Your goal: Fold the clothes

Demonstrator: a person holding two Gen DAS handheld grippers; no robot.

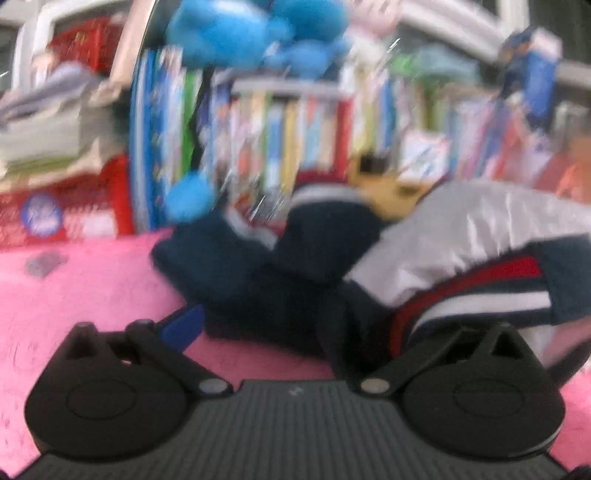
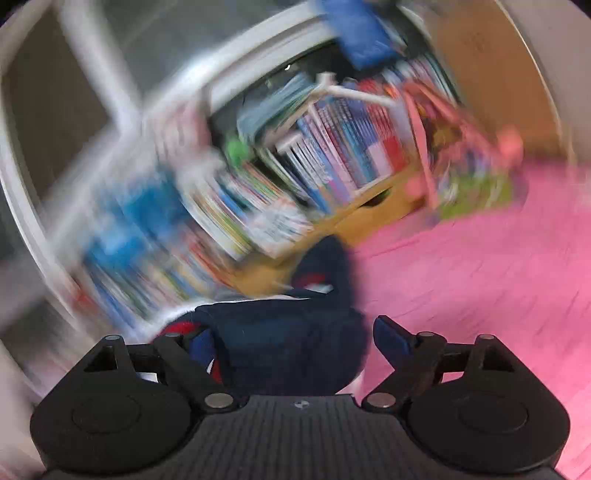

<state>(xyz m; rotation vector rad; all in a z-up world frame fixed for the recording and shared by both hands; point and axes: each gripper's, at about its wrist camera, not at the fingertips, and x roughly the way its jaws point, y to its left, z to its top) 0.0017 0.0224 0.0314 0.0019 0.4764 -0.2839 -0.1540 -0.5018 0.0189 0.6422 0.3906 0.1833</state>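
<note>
Left wrist view was badly blurred, yet we could see our left claw [image 1: 295, 332] low over a pink cover [image 1: 92, 288], its fingers spread wide. One blue fingertip [image 1: 183, 326] showed at the left; the other was hidden under cloth. The navy garment [image 1: 295, 258], with a silvery lining [image 1: 461, 229] and red and white stripes [image 1: 480, 284], lay bunched just ahead of the claw and partly between its fingers, so we could not tell whether the claw gripped it. Behind it stood a shelf of books [image 1: 295, 129] and a blue plush toy [image 1: 255, 29].

Right wrist view, more blurred, showed our right claw [image 2: 295, 343] parted, the garment [image 2: 291, 343] filling the gap and draping over the left finger, the right blue fingertip [image 2: 393, 341] bare beside it. Grip uncertain there too. Pink cover [image 2: 480, 277] spread to the right.
</note>
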